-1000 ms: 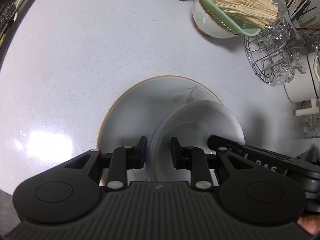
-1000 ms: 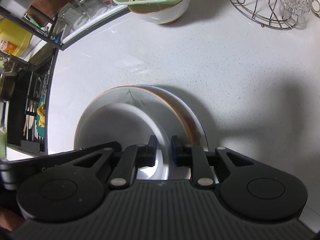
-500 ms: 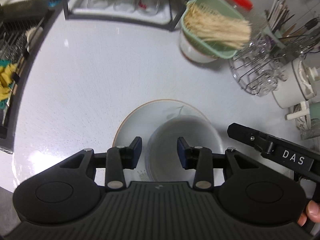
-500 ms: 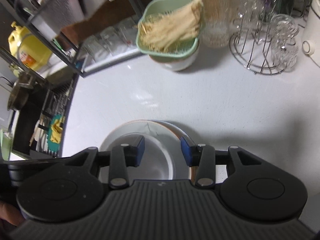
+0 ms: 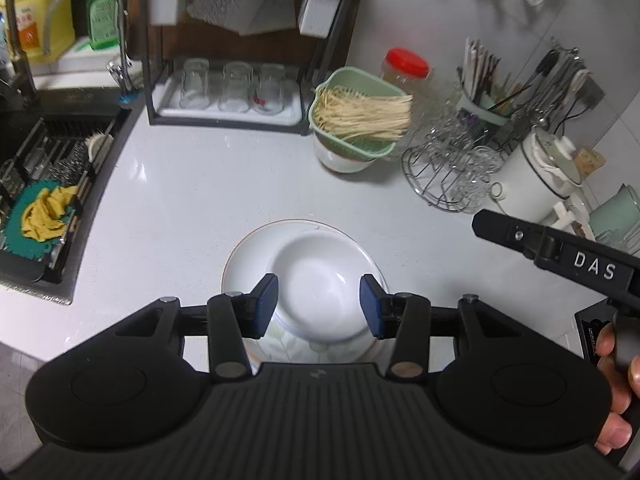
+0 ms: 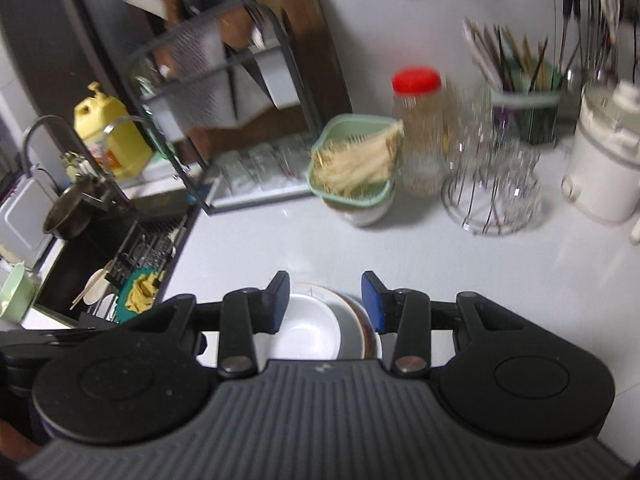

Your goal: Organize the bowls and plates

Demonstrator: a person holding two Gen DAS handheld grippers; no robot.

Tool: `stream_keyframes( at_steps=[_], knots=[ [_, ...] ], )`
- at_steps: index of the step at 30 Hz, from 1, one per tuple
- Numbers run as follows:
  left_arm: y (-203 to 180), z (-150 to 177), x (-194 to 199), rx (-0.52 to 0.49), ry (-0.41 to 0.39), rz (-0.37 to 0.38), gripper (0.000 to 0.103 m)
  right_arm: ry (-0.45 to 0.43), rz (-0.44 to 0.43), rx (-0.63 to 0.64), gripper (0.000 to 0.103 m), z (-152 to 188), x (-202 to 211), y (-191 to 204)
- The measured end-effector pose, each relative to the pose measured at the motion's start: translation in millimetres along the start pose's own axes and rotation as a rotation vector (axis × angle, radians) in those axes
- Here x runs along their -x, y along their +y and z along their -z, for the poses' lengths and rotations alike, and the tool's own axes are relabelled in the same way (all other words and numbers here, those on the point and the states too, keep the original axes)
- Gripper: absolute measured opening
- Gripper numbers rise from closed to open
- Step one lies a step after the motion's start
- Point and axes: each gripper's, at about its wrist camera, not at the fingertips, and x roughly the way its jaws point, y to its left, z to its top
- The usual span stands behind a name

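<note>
Since a second ago I have lifted both grippers off the white bowl (image 5: 320, 280) that sits in the stacked plates (image 5: 244, 256). My left gripper (image 5: 319, 306), then pinched on the bowl's rim, is clear of it with its jaws opening and nothing between them. My right gripper (image 6: 324, 302) has likewise let go, its blue pads (image 6: 372, 300) standing apart above the stack. Both views have pulled back and tilted up, so the dish rack (image 5: 224, 116), sink (image 5: 40, 184) and green noodle basket (image 5: 356, 120) have come into view.
</note>
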Motion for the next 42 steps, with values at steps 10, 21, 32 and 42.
stream_keyframes(
  at_steps=[10, 21, 32, 42],
  knots=[
    [-14.7, 73.9, 75.9, -0.009, -0.120, -0.046, 0.059, -0.137, -0.013, 0.063, 0.042, 55.9, 83.0, 14.5],
    [-29.4, 143.0, 126.7, -0.007, -0.204, -0.100, 0.092, -0.231, -0.004, 0.093, 0.076, 114.9, 137.3, 10.9],
    [-40.8, 187.1, 145.5, -0.030, -0.238, -0.159, 0.100, -0.229, -0.040, 0.091, 0.084, 148.3, 160.0, 1.5],
    [-44.5, 203.7, 156.7, -0.014, -0.249, -0.218, 0.100, -0.202, -0.074, 0.118, 0.084, 167.0, 166.0, -0.5]
  ],
)
